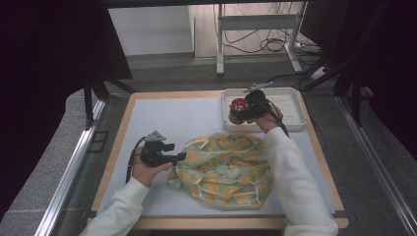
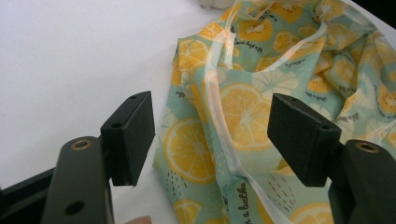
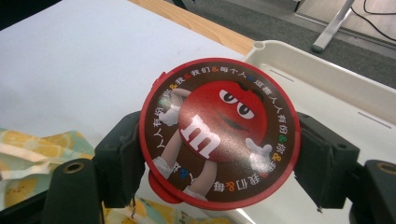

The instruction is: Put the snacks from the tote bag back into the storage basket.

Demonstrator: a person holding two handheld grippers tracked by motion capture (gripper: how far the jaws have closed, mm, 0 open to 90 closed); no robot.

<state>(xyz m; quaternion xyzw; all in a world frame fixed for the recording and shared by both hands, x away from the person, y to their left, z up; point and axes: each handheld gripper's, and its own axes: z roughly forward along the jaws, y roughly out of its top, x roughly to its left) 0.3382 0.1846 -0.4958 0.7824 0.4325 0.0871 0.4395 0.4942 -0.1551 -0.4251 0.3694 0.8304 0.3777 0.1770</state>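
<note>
Gripping a round red candy tin with a printed cartoon lid (image 3: 218,133), the right tongs (image 3: 219,163) are clamped on its rim from both sides, so that the lid faces the camera that rides on them. In the high view these tongs (image 1: 241,112) hold the tin at the near left corner of a shallow white plastic tray (image 1: 291,109), just past the far edge of the cloth; whether the tin rests on the tray floor or hangs over it cannot be told. A grip across the widest part of the tin looks chosen to keep the smooth round wall from slipping sideways.

The left tongs (image 2: 212,140) stand wide apart with nothing pressed between them. A crumpled pale green fabric bag printed with yellow lemon slices and edged with a white ribbon drawstring (image 2: 243,116) lies straight ahead of them and reaches in between the two black pads, yet neither pad touches it. From above, the left tongs (image 1: 181,157) point at the near left edge of the bag (image 1: 226,169), which lies in a heap on the white counter (image 1: 162,118) and well clear of the tray. Held low and level at the bag's hem, this hand seems placed to pinch the opening and hold it steady, so that the tin could go in.
</note>
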